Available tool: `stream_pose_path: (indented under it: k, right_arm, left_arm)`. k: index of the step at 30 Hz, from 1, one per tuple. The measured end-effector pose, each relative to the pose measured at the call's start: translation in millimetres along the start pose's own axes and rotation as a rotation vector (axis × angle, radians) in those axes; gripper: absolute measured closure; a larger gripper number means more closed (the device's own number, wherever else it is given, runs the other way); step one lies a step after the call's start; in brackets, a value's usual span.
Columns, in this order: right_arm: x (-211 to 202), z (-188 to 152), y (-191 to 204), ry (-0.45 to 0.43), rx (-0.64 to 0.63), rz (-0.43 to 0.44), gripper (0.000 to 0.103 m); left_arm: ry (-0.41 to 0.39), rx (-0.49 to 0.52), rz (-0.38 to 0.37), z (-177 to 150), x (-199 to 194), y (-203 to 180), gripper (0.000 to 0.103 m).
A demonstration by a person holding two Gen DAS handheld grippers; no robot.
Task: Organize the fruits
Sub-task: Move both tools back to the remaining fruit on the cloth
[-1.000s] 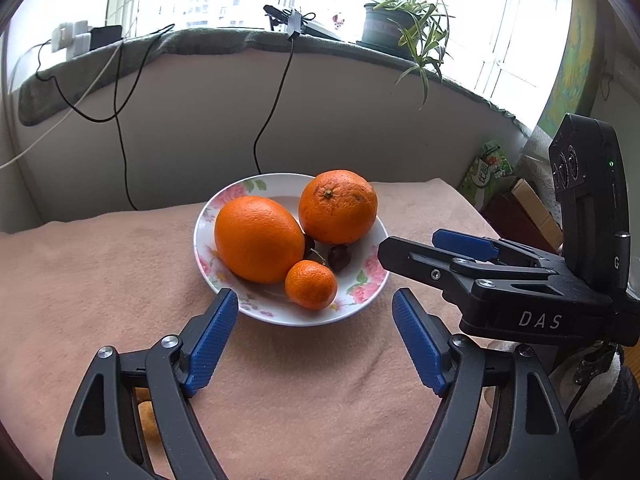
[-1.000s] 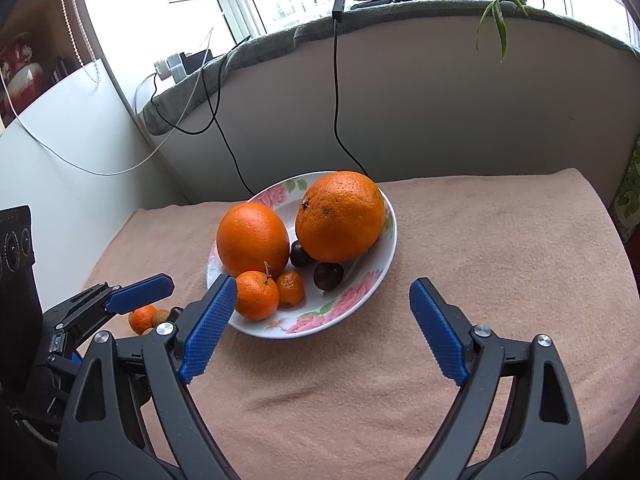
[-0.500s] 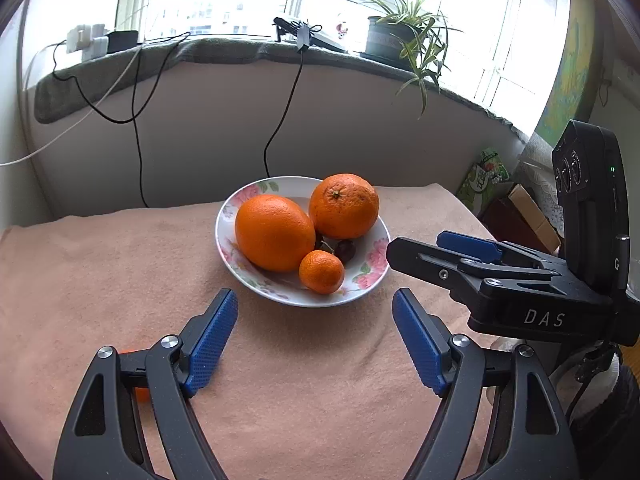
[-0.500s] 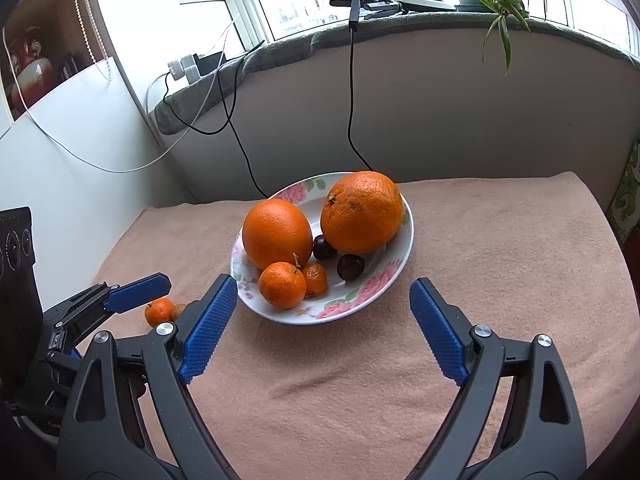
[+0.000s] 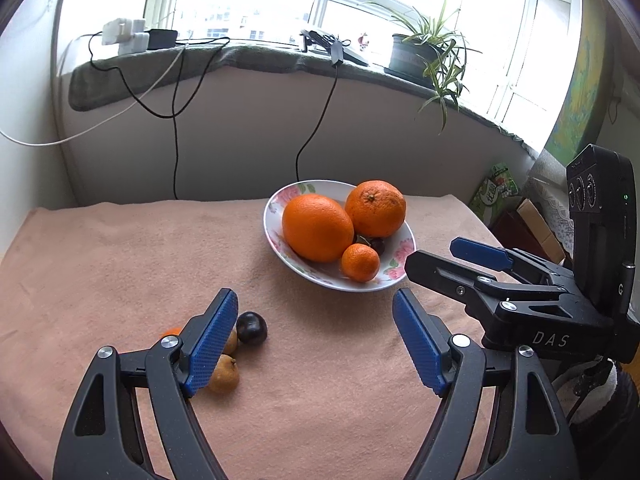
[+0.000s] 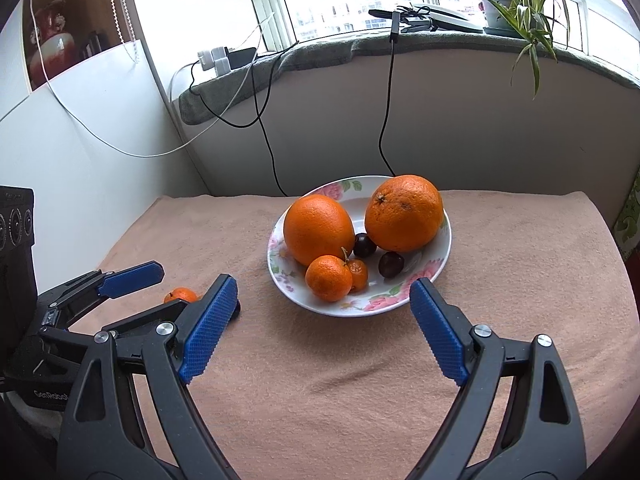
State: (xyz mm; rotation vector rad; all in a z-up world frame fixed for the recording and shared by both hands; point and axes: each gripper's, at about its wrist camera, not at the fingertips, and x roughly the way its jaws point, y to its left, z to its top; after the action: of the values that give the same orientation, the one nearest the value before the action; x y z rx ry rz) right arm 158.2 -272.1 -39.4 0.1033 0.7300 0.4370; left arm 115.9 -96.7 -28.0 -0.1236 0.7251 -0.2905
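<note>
Oranges (image 5: 317, 227) fill the plate (image 5: 276, 204); plum (image 5: 251, 328) and small fruits (image 5: 224, 378) wait on the counter (image 5: 120, 248); both jaws wide, empty

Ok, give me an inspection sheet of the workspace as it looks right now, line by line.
Surface: pinkish-brown fleece cloth covers the table.
Job's things: white floral plate holds two large oranges, two small tangerines and two dark cherries; loose on the cloth are a dark round plum, yellow-brown small fruits and a small tangerine.
Clutter: nothing seen.
Grippers: left tongs and right tongs open, empty.
Cables: black cables and white cable hang from the sill.
Surroundings: potted spider plant, white chargers, window.
</note>
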Motion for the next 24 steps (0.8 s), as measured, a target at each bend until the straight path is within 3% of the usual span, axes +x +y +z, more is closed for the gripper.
stream_pose_path:
  k: [7, 24]
  right_arm:
    - [1, -6, 21, -0.025, -0.064, -0.033, 0.013]
    - [28, -21, 50, 0.096, -0.108, 0.080, 0.013]
  left_arm:
    - [0.001, -0.041, 0.025, -8, -8, 23, 0.023]
    - [0.031, -0.176, 0.119, -40, -27, 101, 0.023]
